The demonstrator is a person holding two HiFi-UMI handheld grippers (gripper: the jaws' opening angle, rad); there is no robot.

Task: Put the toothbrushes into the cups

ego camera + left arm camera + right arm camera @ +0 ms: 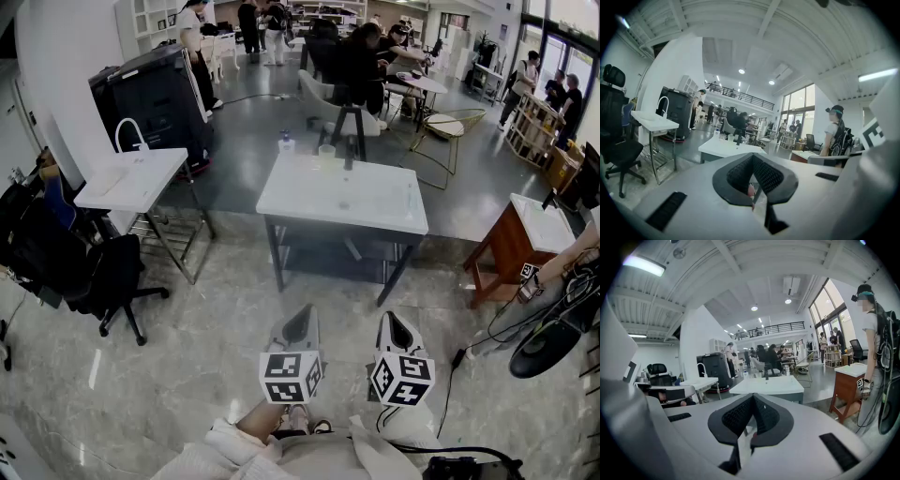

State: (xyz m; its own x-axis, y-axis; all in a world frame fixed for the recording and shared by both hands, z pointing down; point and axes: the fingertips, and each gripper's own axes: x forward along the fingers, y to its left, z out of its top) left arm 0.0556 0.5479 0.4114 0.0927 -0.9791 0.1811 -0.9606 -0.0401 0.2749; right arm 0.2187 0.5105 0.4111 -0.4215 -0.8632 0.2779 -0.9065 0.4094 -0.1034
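While held low at six o'clock, close to the body, sit side by side: left gripper and right gripper, marker cubes nearest. Both sets of jaws pressed together, nothing between them. Well apart from the white table, across bare floor at twelve o'clock. At nine o'clock, a black office chair; at three o'clock, a wooden cabinet. On the table's far edge, a small bottle, a clear cup just beside it, then a dark stand. Toothbrushes too small to tell at this range. Farther off at ten o'clock, a white sink unit.
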